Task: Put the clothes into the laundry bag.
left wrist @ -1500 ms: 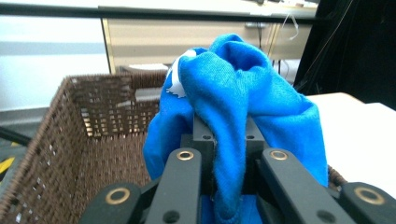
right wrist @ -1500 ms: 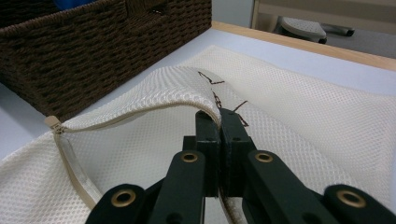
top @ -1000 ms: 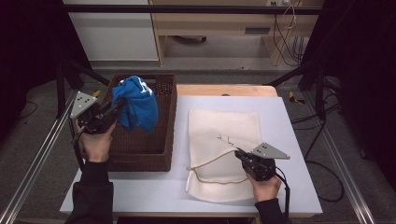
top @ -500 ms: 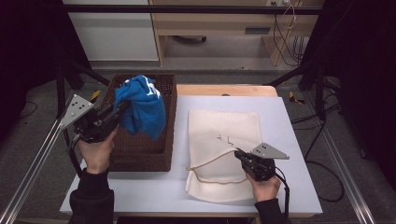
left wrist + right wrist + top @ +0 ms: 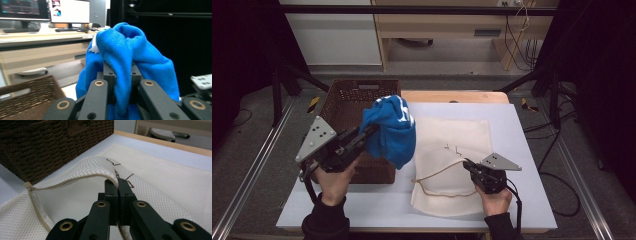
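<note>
While the left gripper (image 5: 371,131) clamps the blue garment (image 5: 391,131) aloft between basket (image 5: 343,102) and mesh bag (image 5: 457,145), the right gripper (image 5: 468,165) pinches the bag's zipper edge, lifted off the desk (image 5: 522,150).

Blue cloth held aloft, mesh bag open on the table

The cloth (image 5: 391,131) is bright blue, soft and crumpled, with a bit of white print near its top; it hangs bunched in the air, clamped in the left tool (image 5: 368,135), over the right edge of the basket (image 5: 347,100) and just beside the bag's left edge. In the left gripper view its folds (image 5: 127,62) drape over both jaws. The bag (image 5: 454,160) is cream mesh, flat on the table (image 5: 522,165), with a tan zip along its opening and small dark marks on top. The right tool (image 5: 467,165) pinches its upper layer at the zip edge (image 5: 110,173), lifting it so the mouth gapes toward the basket.
</note>
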`<state>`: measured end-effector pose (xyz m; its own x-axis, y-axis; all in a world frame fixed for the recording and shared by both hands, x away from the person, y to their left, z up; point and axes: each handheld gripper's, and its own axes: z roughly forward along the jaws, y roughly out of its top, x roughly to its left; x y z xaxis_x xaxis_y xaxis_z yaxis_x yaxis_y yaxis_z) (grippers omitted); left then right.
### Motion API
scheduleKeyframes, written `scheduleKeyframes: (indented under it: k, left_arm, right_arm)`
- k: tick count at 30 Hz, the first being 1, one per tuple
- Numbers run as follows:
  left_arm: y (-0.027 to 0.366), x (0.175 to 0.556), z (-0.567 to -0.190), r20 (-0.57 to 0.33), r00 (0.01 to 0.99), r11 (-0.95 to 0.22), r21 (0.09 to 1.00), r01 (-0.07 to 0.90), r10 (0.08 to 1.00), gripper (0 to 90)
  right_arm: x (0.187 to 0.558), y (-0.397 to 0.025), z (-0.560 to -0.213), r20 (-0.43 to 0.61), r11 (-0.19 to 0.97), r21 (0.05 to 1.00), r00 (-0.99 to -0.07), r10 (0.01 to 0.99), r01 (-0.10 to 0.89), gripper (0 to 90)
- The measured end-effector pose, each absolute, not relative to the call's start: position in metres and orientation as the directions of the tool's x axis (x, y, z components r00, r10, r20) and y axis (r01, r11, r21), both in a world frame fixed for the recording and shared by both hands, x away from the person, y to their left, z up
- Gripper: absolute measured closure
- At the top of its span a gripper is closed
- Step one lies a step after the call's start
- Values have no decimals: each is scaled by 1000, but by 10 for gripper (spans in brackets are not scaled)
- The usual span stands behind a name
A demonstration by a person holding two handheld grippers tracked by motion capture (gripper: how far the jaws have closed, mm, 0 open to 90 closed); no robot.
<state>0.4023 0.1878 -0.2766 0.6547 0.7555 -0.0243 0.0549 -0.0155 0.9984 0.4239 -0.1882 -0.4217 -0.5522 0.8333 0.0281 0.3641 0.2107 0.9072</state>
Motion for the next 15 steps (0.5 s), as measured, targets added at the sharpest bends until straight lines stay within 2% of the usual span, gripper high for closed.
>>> scheduleKeyframes:
  k: [15]
  left_arm:
    - [136,365,-311,-34,787,-46,996,78,616,813]
  right_arm:
    - [426,-187,-425,26,217,903,-553,833,371,880]
